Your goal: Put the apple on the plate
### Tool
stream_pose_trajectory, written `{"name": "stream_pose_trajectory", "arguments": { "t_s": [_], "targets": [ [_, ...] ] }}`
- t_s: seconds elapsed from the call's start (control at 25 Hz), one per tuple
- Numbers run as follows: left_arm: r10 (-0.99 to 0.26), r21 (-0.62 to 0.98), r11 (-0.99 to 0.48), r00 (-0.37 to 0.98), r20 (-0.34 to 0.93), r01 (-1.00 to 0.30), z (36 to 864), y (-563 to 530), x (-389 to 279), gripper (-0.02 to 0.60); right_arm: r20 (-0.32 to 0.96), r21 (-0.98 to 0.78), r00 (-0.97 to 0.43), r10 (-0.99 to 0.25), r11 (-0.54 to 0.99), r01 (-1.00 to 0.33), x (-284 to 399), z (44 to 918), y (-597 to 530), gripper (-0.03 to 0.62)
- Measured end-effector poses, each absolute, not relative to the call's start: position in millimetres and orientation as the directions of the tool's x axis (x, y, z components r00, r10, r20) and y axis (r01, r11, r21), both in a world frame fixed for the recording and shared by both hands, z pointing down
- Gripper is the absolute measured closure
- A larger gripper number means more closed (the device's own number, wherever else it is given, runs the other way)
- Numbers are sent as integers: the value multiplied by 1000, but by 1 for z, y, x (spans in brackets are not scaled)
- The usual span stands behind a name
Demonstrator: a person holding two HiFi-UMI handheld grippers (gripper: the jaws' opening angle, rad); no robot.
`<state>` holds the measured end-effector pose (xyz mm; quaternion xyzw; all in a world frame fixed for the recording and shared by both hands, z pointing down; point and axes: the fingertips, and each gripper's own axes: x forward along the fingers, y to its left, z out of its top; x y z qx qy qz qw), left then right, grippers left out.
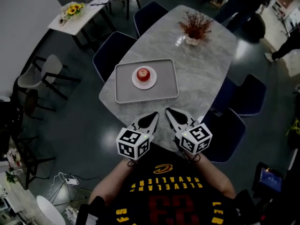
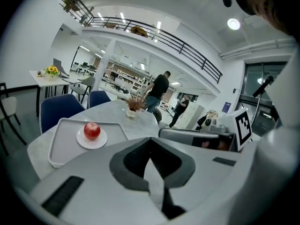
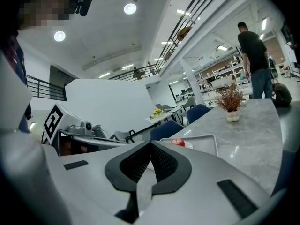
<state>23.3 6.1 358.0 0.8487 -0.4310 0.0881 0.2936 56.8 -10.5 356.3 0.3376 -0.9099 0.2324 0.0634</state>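
A wide, bright hall with a railed upper gallery is stretching out behind a grey marbled tabletop (image 1: 201, 74), and dark blue chairs (image 1: 112, 50) are standing round its edges. A pale tray (image 1: 123, 90) is lying on the near half of the tabletop, and a small white plate (image 1: 151, 83) is sitting in the middle of that tray. The red apple (image 1: 143, 73) is resting upright on the plate, inside its rim. Further along the tabletop, well apart from the tray, a dried reddish plant in a light pot (image 1: 194, 29) is standing. A person in a dark jersey is holding both tools low over the near edge of the tabletop, side by side and angled toward each other. The left gripper (image 1: 153, 116) is pointing toward the tray with its jaws pressed together at the tips and nothing between them, as its own view (image 2: 151, 138) is showing. The right gripper (image 1: 169, 112) is likewise hanging with its jaws brought together and empty (image 3: 150, 143). Both are well short of the apple. Off to one side, a white side table with yellow flowers (image 1: 72, 9) is standing, and people (image 2: 159, 90) are standing in the distance.
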Motion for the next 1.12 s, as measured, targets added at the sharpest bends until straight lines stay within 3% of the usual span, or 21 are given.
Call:
{"name": "stream_pose_trajectory", "arguments": {
  "t_s": [0.36, 1.12],
  "targets": [
    [-734, 301, -522, 600, 318, -798, 316, 11, 35, 580, 208, -313, -769, -605, 703, -638, 64, 320, -3, 588],
    [-756, 291, -510, 583, 298, -810, 319, 19, 41, 580, 171, -260, -776, -607, 732, -630, 74, 311, 6, 588]
  ]
}}
